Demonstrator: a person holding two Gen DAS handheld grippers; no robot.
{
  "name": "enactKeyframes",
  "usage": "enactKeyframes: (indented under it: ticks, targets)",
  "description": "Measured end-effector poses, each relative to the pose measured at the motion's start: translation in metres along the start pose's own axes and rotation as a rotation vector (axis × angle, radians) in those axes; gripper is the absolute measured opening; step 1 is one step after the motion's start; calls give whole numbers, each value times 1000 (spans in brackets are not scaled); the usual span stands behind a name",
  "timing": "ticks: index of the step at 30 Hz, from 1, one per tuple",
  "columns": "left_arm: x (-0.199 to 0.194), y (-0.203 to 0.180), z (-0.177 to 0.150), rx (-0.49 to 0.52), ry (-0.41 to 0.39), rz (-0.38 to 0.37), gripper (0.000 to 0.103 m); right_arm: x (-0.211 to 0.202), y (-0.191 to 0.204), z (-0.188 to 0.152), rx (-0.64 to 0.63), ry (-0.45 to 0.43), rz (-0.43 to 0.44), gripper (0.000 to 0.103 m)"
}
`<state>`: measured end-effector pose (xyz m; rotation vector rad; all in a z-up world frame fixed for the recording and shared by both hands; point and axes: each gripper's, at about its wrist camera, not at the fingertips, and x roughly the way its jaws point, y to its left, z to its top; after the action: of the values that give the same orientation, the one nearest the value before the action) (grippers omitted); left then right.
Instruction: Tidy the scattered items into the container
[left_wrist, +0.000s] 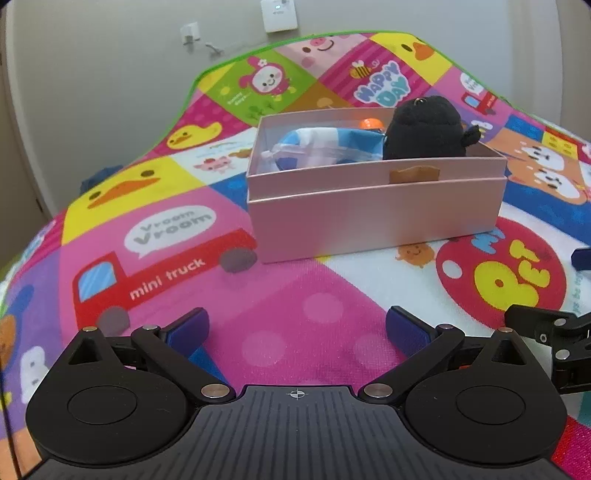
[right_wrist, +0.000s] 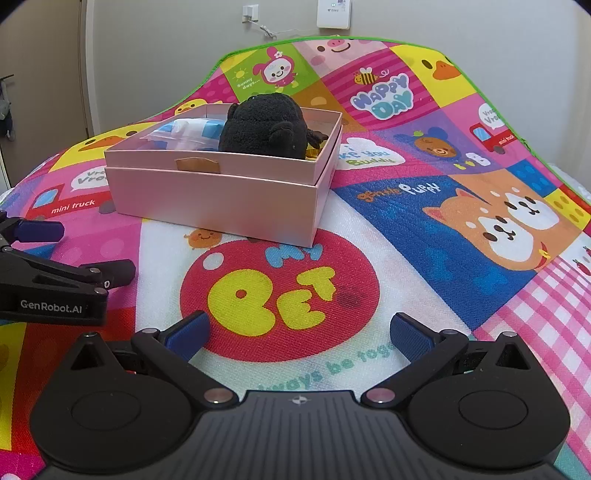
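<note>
A pink cardboard box (left_wrist: 369, 218) (right_wrist: 207, 199) stands on the colourful play mat. Inside it sit a black plush toy (left_wrist: 424, 129) (right_wrist: 264, 125) and a blue-and-white packet in clear wrap (left_wrist: 317, 147) (right_wrist: 184, 129). Something orange (left_wrist: 369, 122) peeks up behind them, and a yellow-and-black item (right_wrist: 317, 146) lies at the box's right end. My left gripper (left_wrist: 297, 328) is open over the pink dotted patch, short of the box, with nothing between its fingers. My right gripper (right_wrist: 299, 332) is open above the red "My Pet" circle, also holding nothing.
The play mat (right_wrist: 461, 229) covers a raised surface with a green edge; a grey wall with sockets (right_wrist: 332, 14) lies behind. My left gripper's body (right_wrist: 48, 284) shows at the left of the right wrist view, and the right gripper's side (left_wrist: 554, 339) at the right of the left one.
</note>
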<state>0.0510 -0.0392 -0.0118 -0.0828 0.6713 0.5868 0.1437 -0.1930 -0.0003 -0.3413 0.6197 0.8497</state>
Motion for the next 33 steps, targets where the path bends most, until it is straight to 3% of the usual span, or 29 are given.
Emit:
enactKeyframes:
  ticks: [3,33]
  targets:
    - [1,7,0,-41,10,-32,103,0,0,0,-1,0,0,103]
    - [2,6,-1,-34,9,-16,103,0,0,0,0,0,0,103]
